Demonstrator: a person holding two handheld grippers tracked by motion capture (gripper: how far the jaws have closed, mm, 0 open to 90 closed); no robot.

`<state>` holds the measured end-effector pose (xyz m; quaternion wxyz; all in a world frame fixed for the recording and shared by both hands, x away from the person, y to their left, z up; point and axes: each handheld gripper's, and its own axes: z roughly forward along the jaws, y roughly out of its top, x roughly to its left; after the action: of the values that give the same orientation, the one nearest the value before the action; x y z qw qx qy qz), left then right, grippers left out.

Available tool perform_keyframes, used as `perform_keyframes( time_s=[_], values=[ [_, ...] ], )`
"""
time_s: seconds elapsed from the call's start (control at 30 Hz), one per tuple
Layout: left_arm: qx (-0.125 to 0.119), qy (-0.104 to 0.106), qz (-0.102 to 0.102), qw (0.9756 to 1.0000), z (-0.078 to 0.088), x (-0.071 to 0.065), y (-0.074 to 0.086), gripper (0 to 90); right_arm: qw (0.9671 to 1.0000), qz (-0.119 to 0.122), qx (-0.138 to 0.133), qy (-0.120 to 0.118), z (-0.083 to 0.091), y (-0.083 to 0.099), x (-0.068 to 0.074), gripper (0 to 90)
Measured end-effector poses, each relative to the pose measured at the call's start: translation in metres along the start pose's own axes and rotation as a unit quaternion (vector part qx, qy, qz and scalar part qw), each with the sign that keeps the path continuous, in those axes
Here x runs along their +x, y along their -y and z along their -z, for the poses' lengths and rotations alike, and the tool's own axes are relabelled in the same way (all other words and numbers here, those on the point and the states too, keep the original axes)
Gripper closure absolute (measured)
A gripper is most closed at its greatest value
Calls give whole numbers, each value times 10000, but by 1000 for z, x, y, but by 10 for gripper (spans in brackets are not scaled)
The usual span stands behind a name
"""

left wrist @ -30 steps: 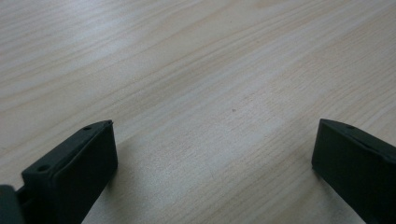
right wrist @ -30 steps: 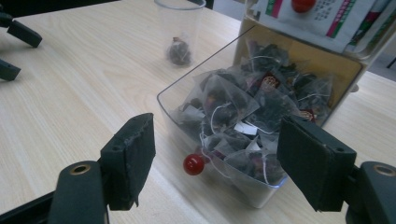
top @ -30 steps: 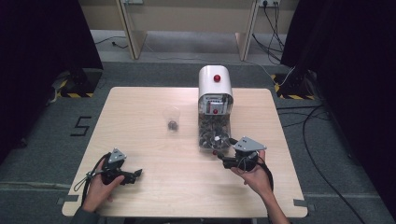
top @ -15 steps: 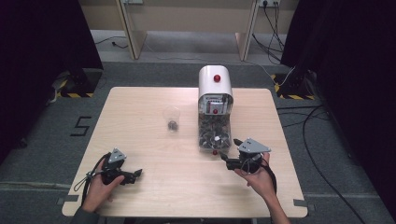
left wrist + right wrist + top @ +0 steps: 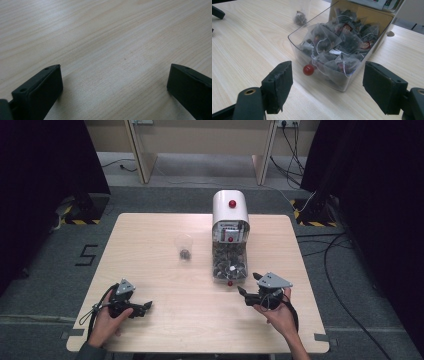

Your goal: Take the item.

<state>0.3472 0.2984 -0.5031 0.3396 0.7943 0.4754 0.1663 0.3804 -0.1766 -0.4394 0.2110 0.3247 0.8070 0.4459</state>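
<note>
A white tea dispenser [image 5: 230,210] with a red knob stands at the table's far middle. Its clear drawer [image 5: 229,262] is pulled out and holds several tea bags [image 5: 342,42]. The drawer has a small red knob [image 5: 308,70] on its front. My right gripper [image 5: 243,293] is open just short of that knob, with nothing between its fingers. In the right gripper view, its jaws flank the drawer front. A clear cup [image 5: 184,246] with one tea bag in it stands left of the drawer. My left gripper [image 5: 145,307] rests open and empty on bare wood near the front left.
The light wooden table [image 5: 150,270] has open surface between the two grippers and around the cup. Cables [image 5: 340,270] lie on the grey floor to the right. Dark curtains hang on both sides.
My right gripper has drawn back a little from the drawer toward the table's front edge. The left gripper has stayed where it was.
</note>
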Motion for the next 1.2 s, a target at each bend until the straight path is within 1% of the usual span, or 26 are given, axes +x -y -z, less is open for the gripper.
perform_keyframes(
  time_s=[0.17, 0.23, 0.27, 0.33, 0.4, 0.43, 0.47, 0.57, 0.7, 0.9, 1.2],
  values=[
    [3, -1, 0, 10000, 0, 0, 0, 0, 10000, -18, 10, -4, 2, 4, 1, 250],
    [3, 0, -3, 10000, 0, 0, 0, 0, 10000, 20, 25, 5, 3, 5, 1, 250],
    [3, 2, -2, 10000, 0, 0, 0, 0, 10000, -20, 18, 26, 3, 6, 2, 250],
    [4, 5, -7, 10000, 1, 0, 0, 0, 10000, 17, 37, 13, 4, 8, 2, 250],
    [3, 8, -8, 10000, 1, 0, 1, 0, 10000, -7, 51, 19, 4, 10, 2, 250],
    [9, 9, -16, 10000, 1, 0, 1, 0, 10000, -70, 57, 23, 5, 11, 3, 250],
    [-4, 16, -18, 10000, 1, 0, 1, 0, 10000, -34, 55, 27, 6, 12, 2, 250],
    [-2, 14, -19, 10000, 1, 0, 1, 0, 9999, -104, 39, 48, 8, 16, 3, 250],
    [-4, 18, -15, 10000, 1, 0, 1, 0, 9999, -14, 88, 91, 10, 22, 6, 247],
    [-10, 18, -9, 10000, 1, -1, 1, 0, 9997, -119, 174, 95, 18, 31, 7, 249],
    [-9, 19, -10, 10000, 1, -1, 1, 0, 9992, -182, 296, 219, 31, 44, 4, 236]
  ],
)
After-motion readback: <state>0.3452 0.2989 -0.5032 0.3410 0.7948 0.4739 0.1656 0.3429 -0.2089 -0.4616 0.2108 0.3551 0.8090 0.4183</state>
